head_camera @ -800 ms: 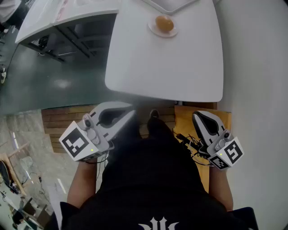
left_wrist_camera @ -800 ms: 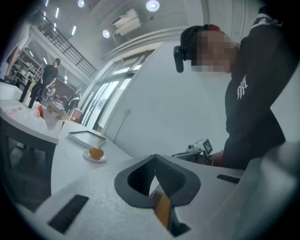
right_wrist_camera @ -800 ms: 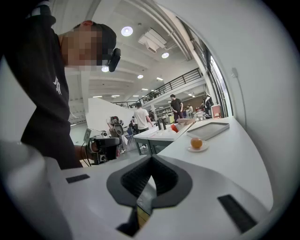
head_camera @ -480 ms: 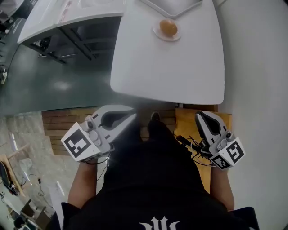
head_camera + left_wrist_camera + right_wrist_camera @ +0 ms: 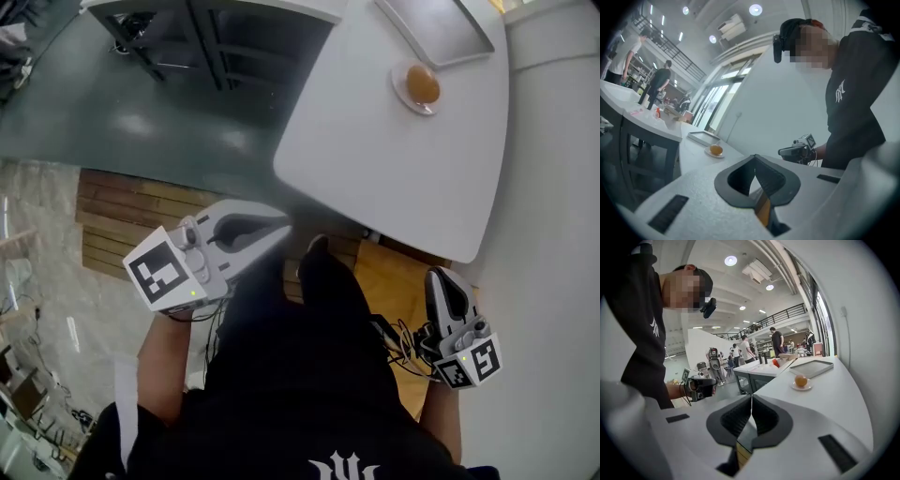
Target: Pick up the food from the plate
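Far upper right on white table | round orange-brown food sits on small white plate | table has slid rightward in view, still well off | left gripper, right gripper both pinched shut, empty, low by legs | approach pending
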{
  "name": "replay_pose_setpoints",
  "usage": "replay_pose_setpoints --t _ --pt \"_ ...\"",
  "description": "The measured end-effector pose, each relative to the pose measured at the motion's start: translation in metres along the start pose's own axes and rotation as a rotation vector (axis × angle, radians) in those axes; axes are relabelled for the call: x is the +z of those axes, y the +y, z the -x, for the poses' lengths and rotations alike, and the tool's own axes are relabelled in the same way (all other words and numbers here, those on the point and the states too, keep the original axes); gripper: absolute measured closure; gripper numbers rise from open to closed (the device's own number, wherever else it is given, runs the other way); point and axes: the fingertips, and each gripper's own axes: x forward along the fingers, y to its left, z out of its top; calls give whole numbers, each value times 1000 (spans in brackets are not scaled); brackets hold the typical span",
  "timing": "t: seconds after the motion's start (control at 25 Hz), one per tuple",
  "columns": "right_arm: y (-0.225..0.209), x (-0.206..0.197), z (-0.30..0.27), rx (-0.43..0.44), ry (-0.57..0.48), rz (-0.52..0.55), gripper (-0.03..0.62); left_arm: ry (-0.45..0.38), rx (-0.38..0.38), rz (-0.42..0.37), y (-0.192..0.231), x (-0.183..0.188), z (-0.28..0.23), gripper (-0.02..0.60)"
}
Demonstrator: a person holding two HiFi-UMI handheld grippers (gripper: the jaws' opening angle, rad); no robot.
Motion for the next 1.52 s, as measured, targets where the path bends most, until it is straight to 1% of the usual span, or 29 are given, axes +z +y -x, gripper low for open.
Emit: replay_pose_setpoints --t 0.12,0.2,0.28,0.36,0.44,0.56,0.64,0.76,0.88,0.96,1.08,1.16,1.24,1.36,1.52 --pt "8 10 2 -38 27 10 592 -24 10 16 5 13 14 577" --pt "10 13 -1 -28 50 24 592 -59 30 15 6 24 20 576" --pt "11 15 -10 -7 50 28 592 -91 31 2 8 33 21 576" --pt "8 17 -19 13 49 37 592 -106 22 -12 7 40 16 576" --pt "-3 21 -25 25 51 44 592 -109 19 -10 5 42 4 576" --pt "-30 22 -27 28 1 16 592 -63 5 -6 4 43 -26 576" --pt "-50 21 -26 42 -35 -17 592 -40 0 -26 5 50 -50 577" --pt "-78 28 -16 85 -61 -41 592 -29 22 -66 -1 71 -84 577" --pt "-99 37 -11 128 -116 -65 592 -9 56 -89 6 88 -109 576" --pt "-112 45 -8 156 -141 -54 592 -6 66 -94 6 97 -126 576" --pt "-134 61 0 154 -172 -14 592 45 67 -107 -5 104 -155 575" --pt "-149 72 3 140 -201 -26 592 91 57 -116 -11 104 -175 577" --pt "-160 81 2 144 -225 -39 592 119 43 -131 -15 106 -191 575" --pt "-171 88 -8 172 -225 -16 591 130 36 -157 -11 109 -207 576" --pt "-175 95 -22 204 -205 26 591 120 53 -118 -5 104 -204 577"
